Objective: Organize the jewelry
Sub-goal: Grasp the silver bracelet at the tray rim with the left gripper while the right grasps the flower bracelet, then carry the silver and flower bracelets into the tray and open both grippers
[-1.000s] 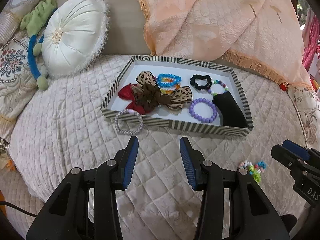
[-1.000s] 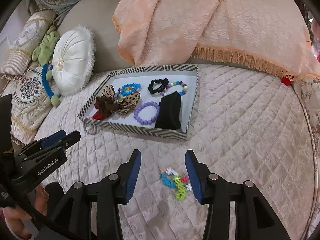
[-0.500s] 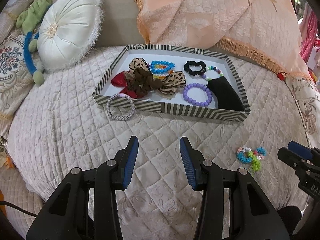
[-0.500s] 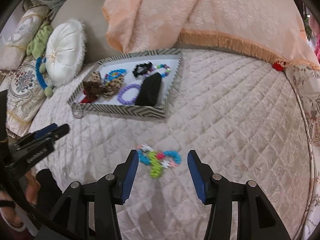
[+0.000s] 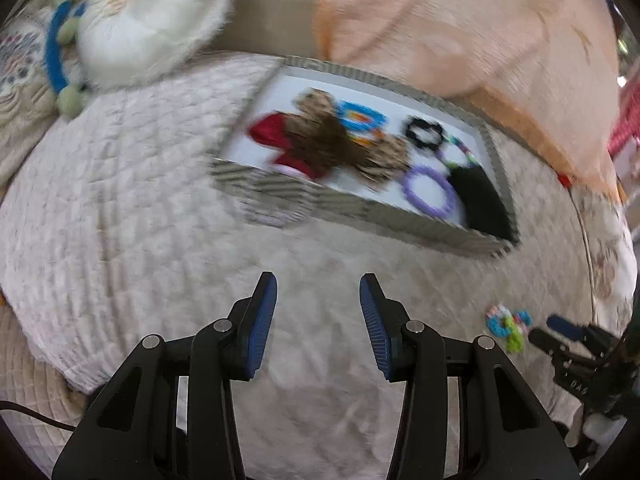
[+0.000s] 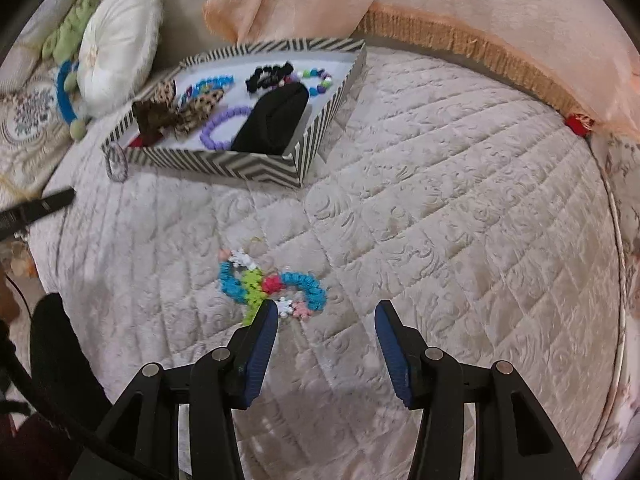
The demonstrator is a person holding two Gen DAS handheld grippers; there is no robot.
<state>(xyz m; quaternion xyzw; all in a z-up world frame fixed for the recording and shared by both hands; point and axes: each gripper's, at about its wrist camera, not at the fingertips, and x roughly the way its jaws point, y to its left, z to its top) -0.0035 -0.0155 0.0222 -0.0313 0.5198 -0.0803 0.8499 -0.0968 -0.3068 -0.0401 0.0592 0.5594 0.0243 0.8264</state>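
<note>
Closer now, right tool (image 6: 326, 338) nears one loose bracelet (image 6: 272, 286); one tray (image 6: 256, 168).

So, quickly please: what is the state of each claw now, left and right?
Left claw: open, holding nothing, over the quilted bedspread.
Right claw: open, holding nothing; the colourful bead bracelet lies just ahead of it.

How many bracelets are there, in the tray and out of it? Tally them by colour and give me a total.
Purple bracelet: 1
Blue beaded bracelet: 1
Mixed pastel bracelet: 1
Silvery bracelet, outside against the tray: 1
Blue, green and pink bracelet, on the bedspread: 1
Total: 5
</note>
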